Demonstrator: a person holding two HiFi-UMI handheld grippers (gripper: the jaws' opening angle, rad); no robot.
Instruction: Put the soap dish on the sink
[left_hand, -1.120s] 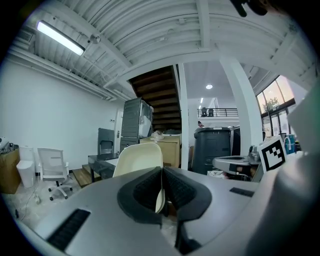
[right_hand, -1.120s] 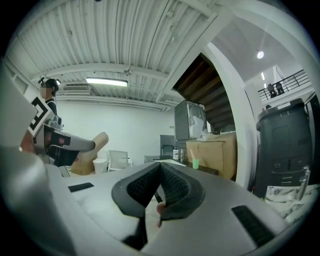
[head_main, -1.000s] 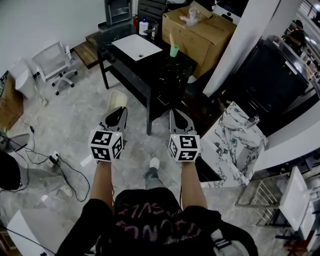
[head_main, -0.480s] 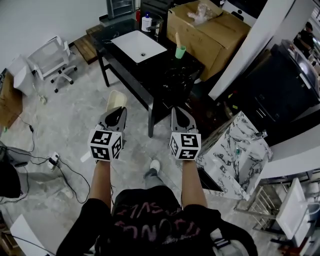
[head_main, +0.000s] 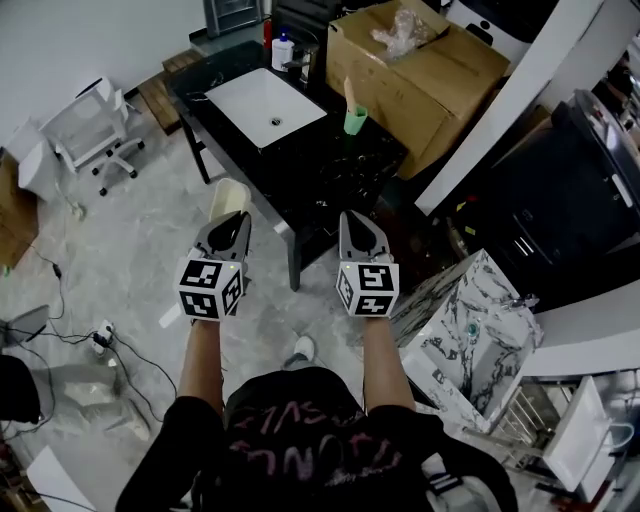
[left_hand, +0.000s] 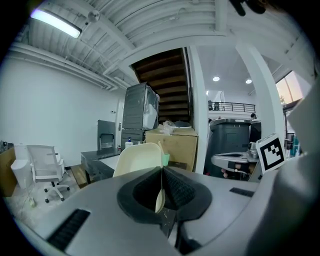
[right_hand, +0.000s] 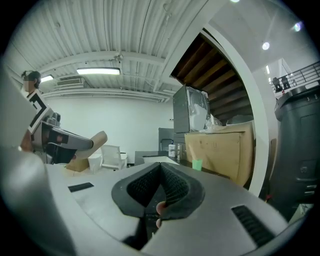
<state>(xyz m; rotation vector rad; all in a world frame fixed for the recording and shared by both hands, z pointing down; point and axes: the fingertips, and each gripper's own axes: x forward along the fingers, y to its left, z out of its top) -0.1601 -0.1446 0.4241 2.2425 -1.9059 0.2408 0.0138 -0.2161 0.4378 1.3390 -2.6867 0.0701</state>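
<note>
A cream soap dish (head_main: 228, 197) sticks out past the tip of my left gripper (head_main: 231, 224), which is shut on its edge. In the left gripper view the soap dish (left_hand: 137, 159) stands upright between the closed jaws of that gripper (left_hand: 161, 171). The white sink (head_main: 265, 100) is set into a black table (head_main: 340, 165) ahead, beyond both grippers. My right gripper (head_main: 352, 220) is shut with nothing in it, level with the left one and over the table's near corner. In its own view the right gripper (right_hand: 161, 167) has its jaws closed together.
A green cup (head_main: 354, 118) with a stick in it stands on the table right of the sink, and a soap bottle (head_main: 283, 50) stands behind it. A large cardboard box (head_main: 420, 60) is at the back right, a white chair (head_main: 90, 125) at the left, and a marble-patterned block (head_main: 470, 320) at the right.
The table and sink have come closer and lower in the head view as the person walks towards them. Both grippers hold the same pose, and the left keeps the dish.
</note>
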